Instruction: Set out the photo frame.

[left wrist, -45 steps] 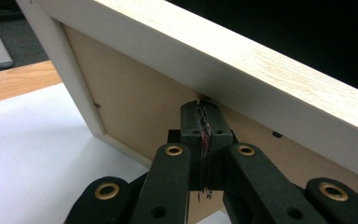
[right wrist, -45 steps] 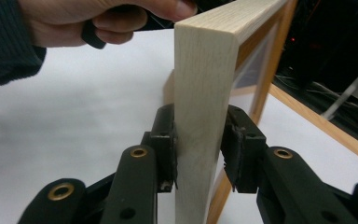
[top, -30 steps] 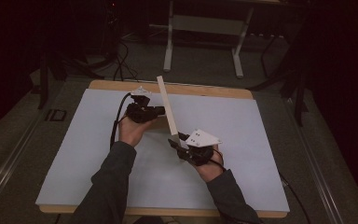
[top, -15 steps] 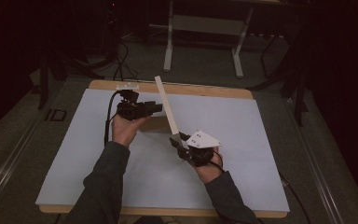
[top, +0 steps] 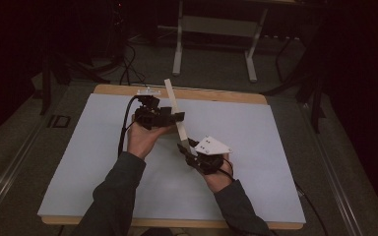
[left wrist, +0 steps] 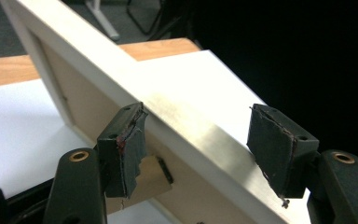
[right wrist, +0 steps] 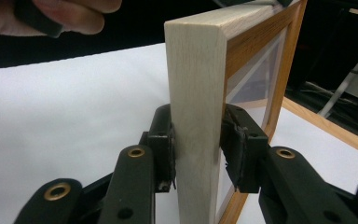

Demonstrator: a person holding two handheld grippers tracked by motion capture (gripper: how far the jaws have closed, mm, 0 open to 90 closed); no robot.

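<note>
Pale wood forms the picture frame (top: 174, 110), seen edge-on from the high view as a slim bar held upright and tilted above the white worktop (top: 275, 162), clear of its surface. The right tongs (top: 186, 149) are clamped on the frame's near edge: in the right gripper view both pads press the two faces of the wooden rail (right wrist: 196, 116), with the clear pane and darker inner moulding visible behind. The left tongs (top: 176, 117) stand wide apart about the frame's far part; in the left gripper view the frame (left wrist: 177, 121) runs between the jaws, the left pad (left wrist: 129, 149) lies close against its back and the right pad (left wrist: 277, 149) stands well apart from it, so nothing is gripped there. Judged from this, the handover is mostly accomplished: the frame hangs from the right tongs alone, and what is left is for the left tongs to draw away and for the frame to be set down or stood wherever it is meant to go. Compared with the earlier frames, the left tongs, then closed on the frame, have just been opening, with the frame between them but no longer pinched, and the left hand (top: 145, 135) sits a little higher and farther up the worktop; the right hand (top: 216, 174) and the frame's tilt look unchanged.
</note>
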